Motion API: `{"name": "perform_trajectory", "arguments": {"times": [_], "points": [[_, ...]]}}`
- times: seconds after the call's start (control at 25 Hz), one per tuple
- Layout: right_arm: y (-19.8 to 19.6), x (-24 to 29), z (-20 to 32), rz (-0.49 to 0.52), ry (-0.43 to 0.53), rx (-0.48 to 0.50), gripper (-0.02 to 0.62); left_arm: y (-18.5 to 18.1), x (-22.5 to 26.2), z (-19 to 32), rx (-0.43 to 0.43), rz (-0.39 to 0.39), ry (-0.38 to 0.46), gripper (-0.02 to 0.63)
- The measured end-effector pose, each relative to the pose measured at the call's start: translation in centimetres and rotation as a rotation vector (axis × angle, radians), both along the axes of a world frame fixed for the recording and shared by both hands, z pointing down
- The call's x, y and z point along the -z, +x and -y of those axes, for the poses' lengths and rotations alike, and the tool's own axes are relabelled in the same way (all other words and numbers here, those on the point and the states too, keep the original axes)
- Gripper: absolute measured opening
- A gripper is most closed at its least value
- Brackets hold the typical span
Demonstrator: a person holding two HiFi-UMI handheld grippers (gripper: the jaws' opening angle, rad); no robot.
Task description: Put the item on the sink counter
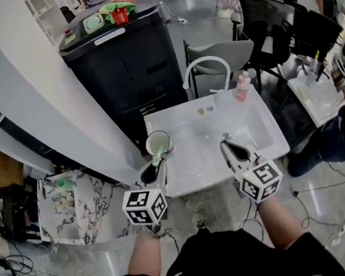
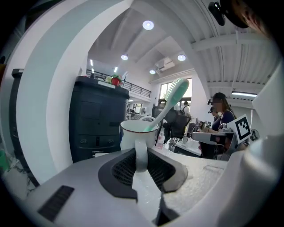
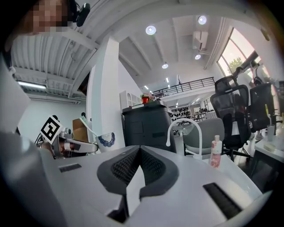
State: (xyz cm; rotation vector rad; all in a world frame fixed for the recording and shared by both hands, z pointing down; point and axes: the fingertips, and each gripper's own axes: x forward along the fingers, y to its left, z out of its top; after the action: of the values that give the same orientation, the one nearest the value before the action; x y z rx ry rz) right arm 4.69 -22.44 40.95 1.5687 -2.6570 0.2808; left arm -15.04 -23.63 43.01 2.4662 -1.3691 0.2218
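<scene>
Your left tool (image 1: 157, 166) pinches the handle of the white ceramic mug (image 1: 159, 143), green toothbrush (image 2: 171, 99) inside, at the white sink tabletop's (image 1: 185, 181) left edge. Your right tool (image 1: 227, 144) is pressed together, empty.

Toothbrush (image 2: 170, 101): lower end hidden inside mug (image 2: 133, 133). Mug handle partly covered by the jaws of the left gripper (image 2: 141, 156). Small items (image 1: 205, 110) on sink (image 1: 232, 136): too small to identify. Person (image 1: 326, 145): cut by right edge.

Brand on the bottle
You can read "LUX" on the pink bottle (image 3: 216, 153) standing on the sink counter (image 1: 188, 175).
</scene>
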Motion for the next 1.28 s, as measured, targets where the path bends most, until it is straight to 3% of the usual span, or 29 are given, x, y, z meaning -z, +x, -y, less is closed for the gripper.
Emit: {"name": "perform_trajectory", "arguments": {"times": [0.32, 0.72, 1.28], "points": [[-2.5, 0.0, 3.6, -0.016, 0.0, -0.046, -0.002, -2.2, -0.6, 4.5, -0.052, -0.009, 0.0, 0.061], [-4.3, -0.1, 6.3, -0.03, -0.007, -0.044, -0.002, -3.8, -1.6, 7.5, -0.042, -0.016, -0.006, 0.061], [-2.4, -1.6, 11.3, 0.008, -0.023, 0.031, -0.002, -0.9, -3.4, 11.4, 0.025, -0.017, -0.002, 0.061]]}}
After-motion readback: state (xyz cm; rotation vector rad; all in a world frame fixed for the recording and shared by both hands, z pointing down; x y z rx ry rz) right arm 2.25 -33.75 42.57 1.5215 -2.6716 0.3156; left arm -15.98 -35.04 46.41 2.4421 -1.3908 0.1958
